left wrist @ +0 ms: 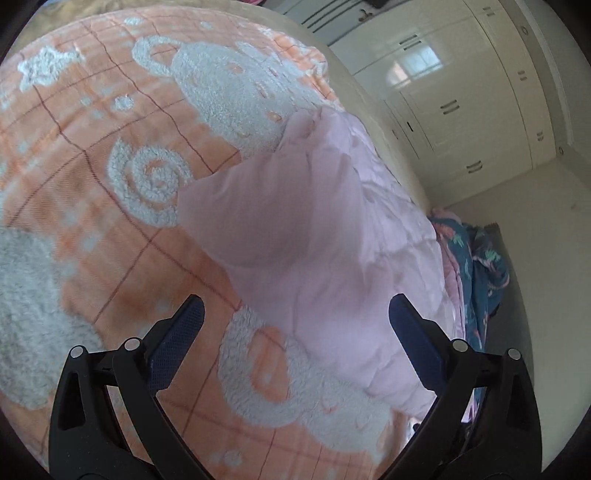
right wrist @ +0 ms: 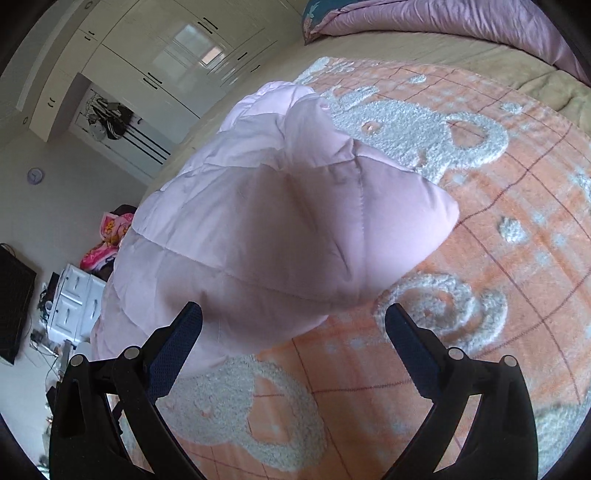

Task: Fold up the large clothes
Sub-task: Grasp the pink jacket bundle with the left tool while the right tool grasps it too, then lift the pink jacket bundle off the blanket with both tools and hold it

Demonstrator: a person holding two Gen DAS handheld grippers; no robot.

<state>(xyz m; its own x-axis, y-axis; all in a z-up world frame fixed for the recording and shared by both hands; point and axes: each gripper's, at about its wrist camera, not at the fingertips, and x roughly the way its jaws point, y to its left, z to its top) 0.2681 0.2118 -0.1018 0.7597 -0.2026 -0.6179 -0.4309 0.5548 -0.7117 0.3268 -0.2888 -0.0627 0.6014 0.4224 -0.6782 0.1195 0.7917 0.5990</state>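
Lying bunched on the orange fleece blanket with white looped animal patterns point(left wrist: 110, 206), near the bed's edge: the pale pink quilted padded jacket point(left wrist: 314, 229), one puffy folded part rising towards both cameras

Hovering over it with blue-padded fingers spread wide and gripping nothing: the left gripper point(left wrist: 295, 314), its right-hand finger pad point(left wrist: 413, 332) showing in front of the pink fabric, contact impossible to judge

Hanging likewise wide open and empty: the right gripper point(right wrist: 293, 325), its left-hand finger pad point(right wrist: 177, 339) overlapping the jacket's lower edge in view, touching or not being unclear

No boxes or baskets showing anywhere on the bed

Spreading beneath the blanket: an olive-beige bed sheet point(right wrist: 424, 48), with a mauve satin quilt point(right wrist: 443, 18) heaped at the far side

Slumping beside the bed in the left view: a dark teal floral-print bedding bundle point(left wrist: 476, 266)

Standing along the walls: glossy cream wardrobe doors with dark bar handles point(left wrist: 461, 110), a small white drawer cabinet point(right wrist: 74, 306), and a black flat screen point(right wrist: 14, 302) beside it
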